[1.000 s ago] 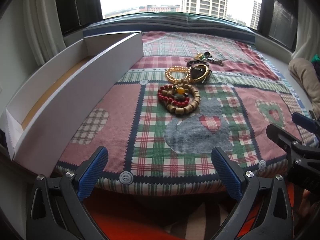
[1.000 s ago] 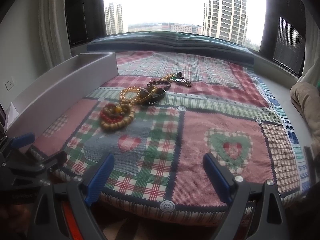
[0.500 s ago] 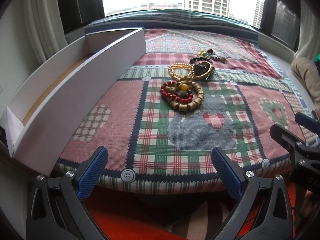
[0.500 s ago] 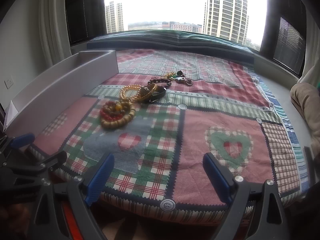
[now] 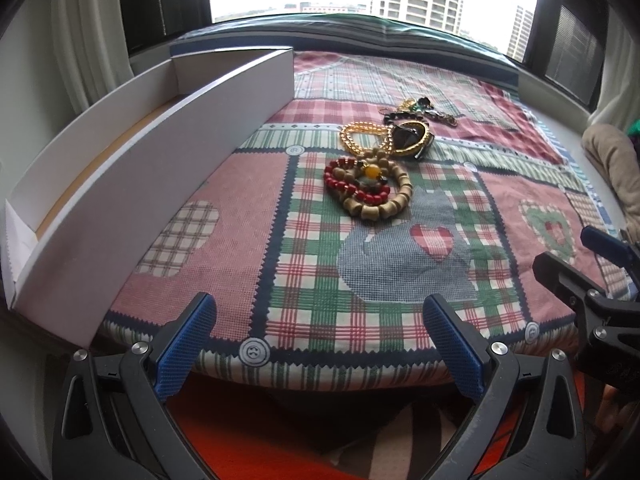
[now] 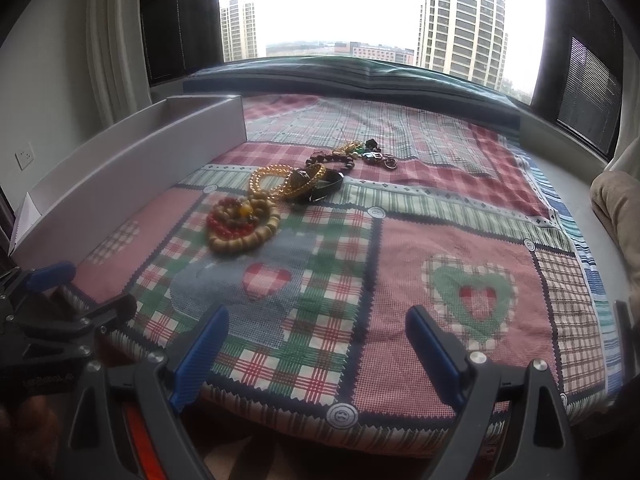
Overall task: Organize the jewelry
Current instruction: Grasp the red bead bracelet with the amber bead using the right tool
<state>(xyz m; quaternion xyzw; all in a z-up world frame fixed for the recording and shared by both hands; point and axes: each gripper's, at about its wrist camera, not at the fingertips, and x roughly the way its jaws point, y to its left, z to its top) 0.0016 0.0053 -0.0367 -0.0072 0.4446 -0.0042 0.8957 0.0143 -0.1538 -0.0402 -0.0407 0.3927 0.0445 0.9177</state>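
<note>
Left wrist: both grippers (image 5: 320, 344) (image 6: 316, 344) wide, empty; bracelet pile (image 5: 370, 192) mid-quilt (image 5: 240, 248), white box (image 5: 152, 184) left, path unobstructed

box (image 5: 132, 184): 1 | quilt (image 5: 400, 272): 1 | wooden bead bracelet (image 5: 384, 208): 1 | red bead bracelet (image 5: 352, 190): 1

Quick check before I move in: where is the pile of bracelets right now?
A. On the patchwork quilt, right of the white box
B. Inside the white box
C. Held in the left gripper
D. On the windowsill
A. The bracelets lie in a cluster on the patchwork quilt, apart from the white box to their left; the left gripper and right gripper are both open and hold nothing.
</note>
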